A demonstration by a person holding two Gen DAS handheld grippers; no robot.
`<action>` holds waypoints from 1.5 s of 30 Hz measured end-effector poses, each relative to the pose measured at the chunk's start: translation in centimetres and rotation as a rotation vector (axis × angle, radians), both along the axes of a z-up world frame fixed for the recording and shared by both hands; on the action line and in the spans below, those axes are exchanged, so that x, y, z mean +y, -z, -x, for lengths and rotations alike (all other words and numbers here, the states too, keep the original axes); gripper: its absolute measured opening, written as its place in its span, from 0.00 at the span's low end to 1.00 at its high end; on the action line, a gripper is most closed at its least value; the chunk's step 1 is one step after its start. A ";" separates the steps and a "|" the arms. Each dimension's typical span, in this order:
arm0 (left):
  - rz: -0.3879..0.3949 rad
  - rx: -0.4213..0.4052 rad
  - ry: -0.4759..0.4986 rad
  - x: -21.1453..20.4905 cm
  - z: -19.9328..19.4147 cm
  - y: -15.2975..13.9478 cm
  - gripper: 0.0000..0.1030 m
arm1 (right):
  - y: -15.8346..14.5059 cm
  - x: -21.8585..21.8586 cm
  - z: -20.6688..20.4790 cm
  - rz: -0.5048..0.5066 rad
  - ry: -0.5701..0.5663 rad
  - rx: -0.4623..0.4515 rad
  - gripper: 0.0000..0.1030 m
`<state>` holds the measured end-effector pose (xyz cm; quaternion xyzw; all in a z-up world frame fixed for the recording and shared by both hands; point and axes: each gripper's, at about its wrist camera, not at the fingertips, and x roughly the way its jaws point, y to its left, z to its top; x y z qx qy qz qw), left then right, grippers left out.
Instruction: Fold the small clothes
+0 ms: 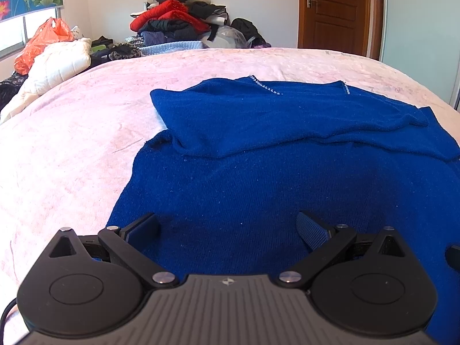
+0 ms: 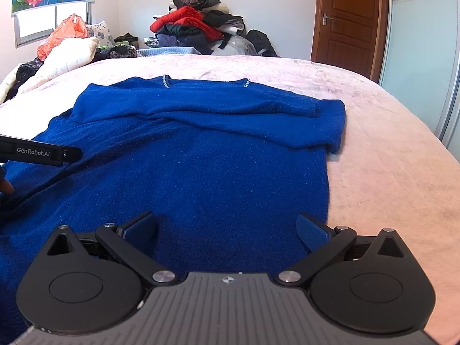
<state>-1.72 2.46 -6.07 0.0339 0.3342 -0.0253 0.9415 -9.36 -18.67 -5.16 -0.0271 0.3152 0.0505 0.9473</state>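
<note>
A royal blue knit sweater (image 1: 273,172) lies flat on the pink bed cover (image 1: 72,149), with both sleeves folded across its chest and a beaded neckline at the far end. It also shows in the right wrist view (image 2: 201,166). My left gripper (image 1: 228,230) is open and empty, just above the sweater's near left hem. My right gripper (image 2: 227,230) is open and empty, above the near right hem. The left gripper's body (image 2: 40,153) shows at the left edge of the right wrist view.
The pink bed cover (image 2: 388,158) spreads to both sides of the sweater. A pile of clothes (image 1: 178,20) stands beyond the bed's far edge. A white quilt (image 1: 54,66) and an orange bag (image 1: 43,43) lie at the far left. A wooden door (image 1: 336,8) is at the back right.
</note>
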 end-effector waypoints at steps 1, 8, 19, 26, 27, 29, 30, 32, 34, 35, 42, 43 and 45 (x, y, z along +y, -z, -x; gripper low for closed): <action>0.000 -0.001 0.000 0.0 0.1 0.0 1.00 | 0.0 0.0 0.0 -0.001 -0.001 -0.001 1.00; 0.003 -0.001 0.000 0.1 0.1 0.0 1.00 | 0.0 0.0 0.0 0.001 -0.001 -0.003 1.00; -0.029 0.032 0.094 2.3 1.3 -2.3 1.00 | -1.9 -2.8 0.5 -0.157 -0.024 0.041 0.98; 0.002 0.033 0.157 8.0 4.6 -4.5 1.00 | -3.1 -7.7 1.8 -0.360 -0.059 0.104 0.98; 0.007 0.042 0.163 8.9 4.9 -4.6 1.00 | -3.2 -8.3 2.1 -0.372 -0.070 0.112 0.98; 0.033 0.060 0.183 10.9 5.6 -4.7 1.00 | -3.2 -9.3 2.8 -0.401 -0.089 0.120 0.98; 0.049 0.076 0.190 11.8 5.8 -4.6 1.00 | -3.2 -9.8 3.2 -0.415 -0.098 0.125 0.97; 0.115 0.116 0.200 13.7 6.3 -4.5 1.00 | -3.1 -10.6 3.7 -0.445 -0.111 0.154 0.96; 0.209 0.156 0.211 15.4 6.8 -4.3 1.00 | -3.0 -11.5 4.3 -0.469 -0.134 0.184 0.95; 0.251 0.172 0.218 16.1 7.0 -4.2 1.00 | -2.9 -11.8 4.6 -0.481 -0.143 0.192 0.93; 0.413 0.297 0.300 17.7 7.8 -2.8 1.00 | -2.6 -13.7 6.3 -0.572 -0.189 0.259 0.85; 0.418 0.319 0.309 17.6 7.8 -2.4 1.00 | -2.6 -13.8 6.5 -0.581 -0.198 0.268 0.84; 0.408 0.316 0.325 17.4 8.2 -2.3 1.00 | -2.5 -14.3 7.1 -0.603 -0.210 0.285 0.81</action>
